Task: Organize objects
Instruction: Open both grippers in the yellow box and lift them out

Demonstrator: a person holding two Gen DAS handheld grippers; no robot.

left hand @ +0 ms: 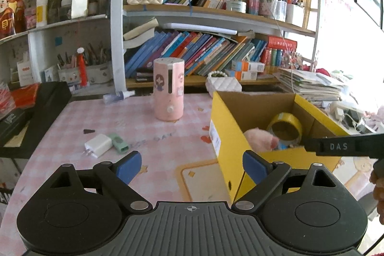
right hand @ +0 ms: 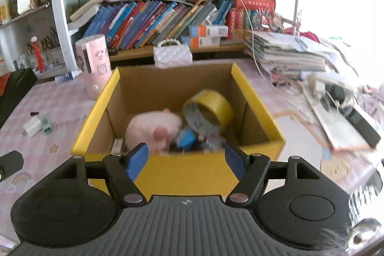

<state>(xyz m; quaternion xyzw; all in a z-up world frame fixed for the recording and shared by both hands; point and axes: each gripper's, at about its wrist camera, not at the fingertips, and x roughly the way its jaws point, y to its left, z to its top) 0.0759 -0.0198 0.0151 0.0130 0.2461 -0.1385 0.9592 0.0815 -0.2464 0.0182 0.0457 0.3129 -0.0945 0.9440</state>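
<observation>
Yellow cardboard box point(right hand: 172, 169) on pink checked tablecloth point(left hand: 168, 143), pink plush toy point(right hand: 151, 128) and yellow tape roll point(right hand: 211, 109) inside, white charger point(left hand: 98, 145) beside green gadget point(left hand: 118, 142) left, right gripper point(right hand: 183, 160) jaws apart, empty, left gripper point(left hand: 190, 167) jaws wide, empty

The box point(right hand: 177, 169) was yellow outside and plain brown inside. In it lay a pale pink plush toy point(right hand: 153, 127), with a yellow tape roll point(right hand: 211, 109) at its three o'clock. The tablecloth point(left hand: 148, 143) was pink-and-white checked. At the box's nine o'clock lay a white charger point(left hand: 97, 145) and a mint green case point(left hand: 118, 142); at eleven stood a pink humidifier point(left hand: 168, 89).
</observation>
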